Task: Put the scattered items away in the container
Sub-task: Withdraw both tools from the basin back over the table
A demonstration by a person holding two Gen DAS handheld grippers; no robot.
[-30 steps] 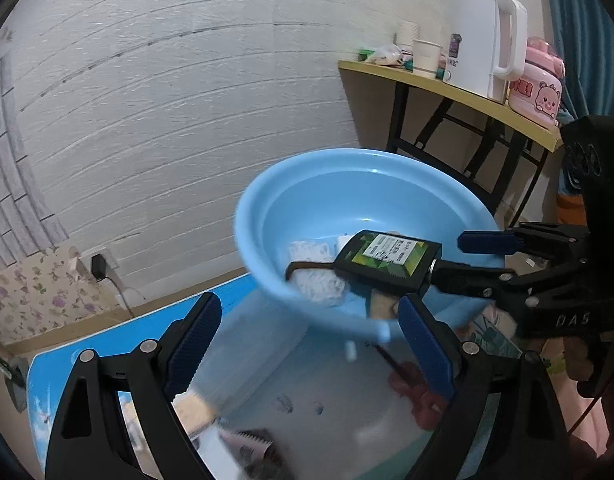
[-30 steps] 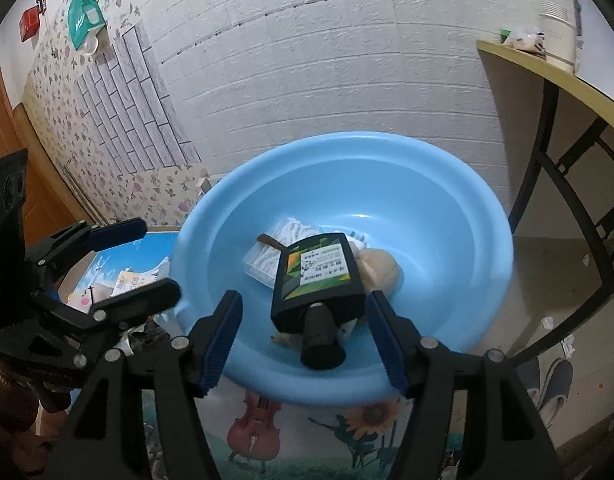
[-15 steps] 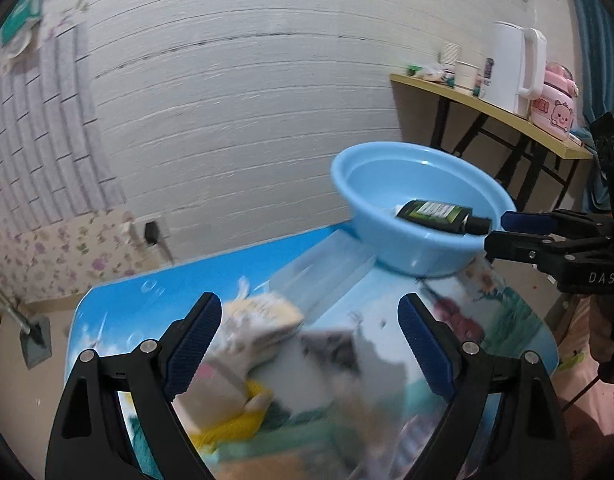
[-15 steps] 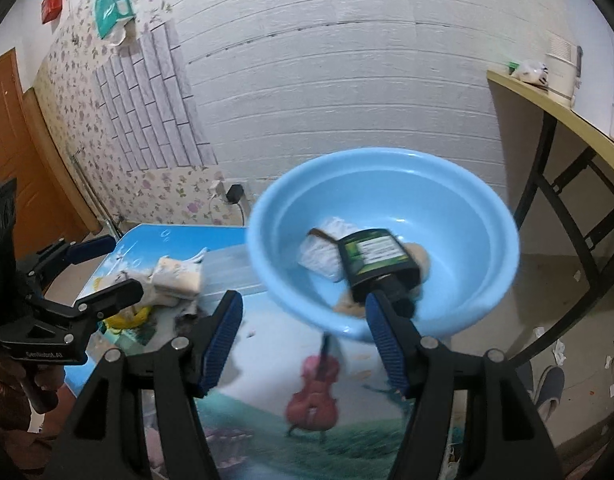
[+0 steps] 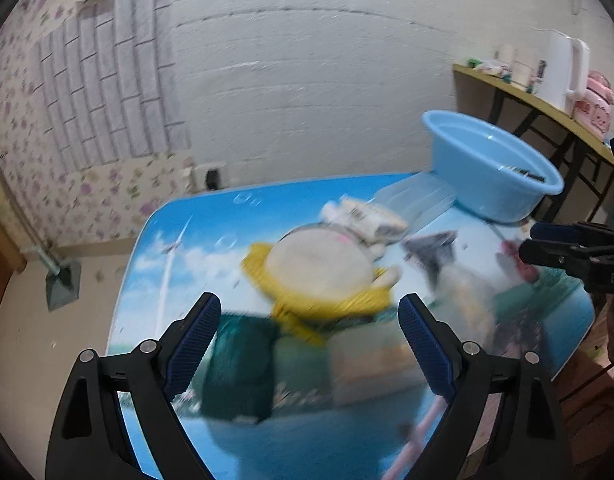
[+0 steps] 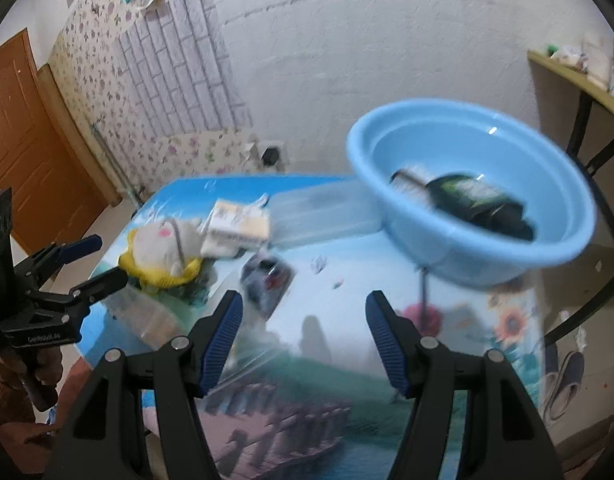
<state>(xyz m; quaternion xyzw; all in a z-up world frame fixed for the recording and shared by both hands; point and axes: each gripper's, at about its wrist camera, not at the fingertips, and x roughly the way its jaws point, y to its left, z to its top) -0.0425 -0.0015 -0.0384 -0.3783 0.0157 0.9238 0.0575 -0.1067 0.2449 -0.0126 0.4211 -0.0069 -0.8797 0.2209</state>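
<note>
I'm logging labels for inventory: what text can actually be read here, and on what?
"DA", cut off at the frame edge: on the right gripper body.
Left gripper body print: too small to read.
Dark bottle label: blurred.
White box print: blurred.
Nothing else is legible.

Bottle (image 6: pixel 477 200) in basin (image 6: pixel 483 256); plush toy (image 6: pixel 163 246) left, on table (image 6: pixel 307 360).

One blue basin (image 6: pixel 547 248), one dark bottle (image 6: pixel 479 204), one plush toy (image 6: pixel 163 248), two hand-held grippers.
</note>
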